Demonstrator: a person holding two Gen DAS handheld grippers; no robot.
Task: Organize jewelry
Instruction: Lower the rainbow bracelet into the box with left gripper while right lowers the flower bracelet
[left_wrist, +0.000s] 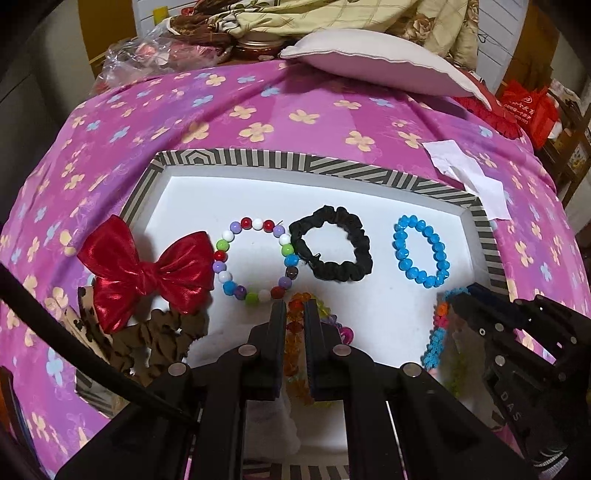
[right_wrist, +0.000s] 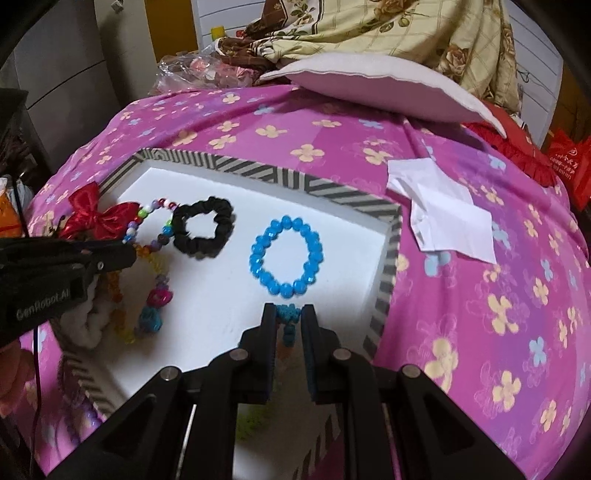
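Note:
A tray with a striped rim (left_wrist: 295, 162) (right_wrist: 258, 170) and white floor lies on the bed. In it lie a multicoloured bead bracelet (left_wrist: 225, 277) (right_wrist: 133, 229), a black scrunchie (left_wrist: 332, 269) (right_wrist: 221, 225) and a blue bead bracelet (left_wrist: 406, 264) (right_wrist: 258, 269). A red bow (left_wrist: 147, 266) (right_wrist: 99, 218) rests over the tray's left rim. My left gripper (left_wrist: 294, 308) (right_wrist: 125, 254) is shut on an orange bead strand (left_wrist: 293, 362) (right_wrist: 118, 284) with pink and blue charms. My right gripper (right_wrist: 289, 312) (left_wrist: 456, 295) is shut on a blue, orange and green woven strand (right_wrist: 290, 328) (left_wrist: 437, 332) over the tray's near right part.
The tray sits on a purple flowered bedsheet (left_wrist: 258, 110) (right_wrist: 480, 295). White paper (left_wrist: 469, 177) (right_wrist: 443, 218) lies just beyond the tray's right corner. A pillow (left_wrist: 369, 59) (right_wrist: 369, 81) and heaped bedding lie behind. A brown cut-out piece (left_wrist: 159, 339) sits under the bow.

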